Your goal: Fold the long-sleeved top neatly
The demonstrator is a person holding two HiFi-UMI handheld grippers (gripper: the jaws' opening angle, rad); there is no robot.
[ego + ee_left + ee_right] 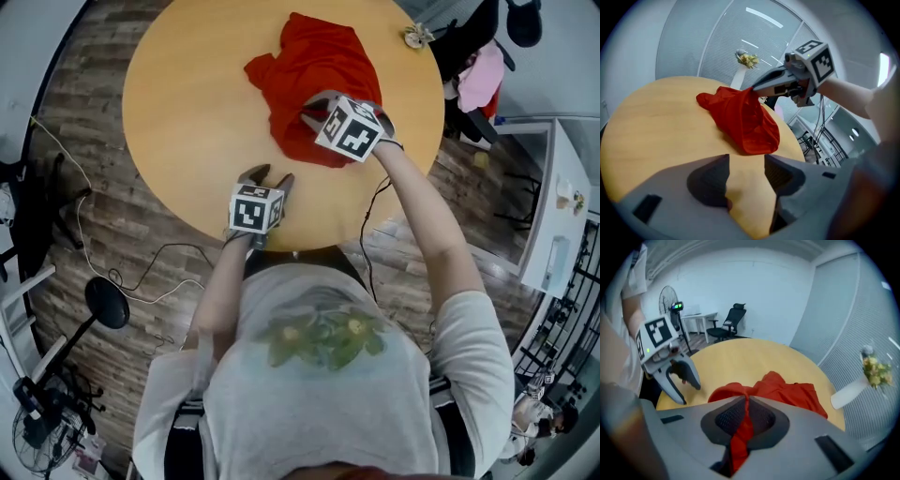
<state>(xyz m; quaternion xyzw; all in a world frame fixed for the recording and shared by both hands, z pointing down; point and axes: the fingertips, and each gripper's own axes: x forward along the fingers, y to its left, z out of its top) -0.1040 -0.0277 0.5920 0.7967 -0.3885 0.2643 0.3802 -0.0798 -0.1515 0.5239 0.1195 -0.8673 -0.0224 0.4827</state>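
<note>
Table: round table (187, 112), pale wooden top, standing on a dark plank floor (112, 234).
Far middle of the table: red top (314, 70), crumpled in a heap, its near edge raised off the wood.
Far right rim: white vase of flowers (413, 36), apart from the red top.
Floor, near left of the table: thin cable (150, 267), lying in loops.

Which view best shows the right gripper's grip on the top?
Right gripper view: the right gripper pinches the red top between shut jaws. Left gripper view shows it side-on; head view's cube mostly hides it.
</note>
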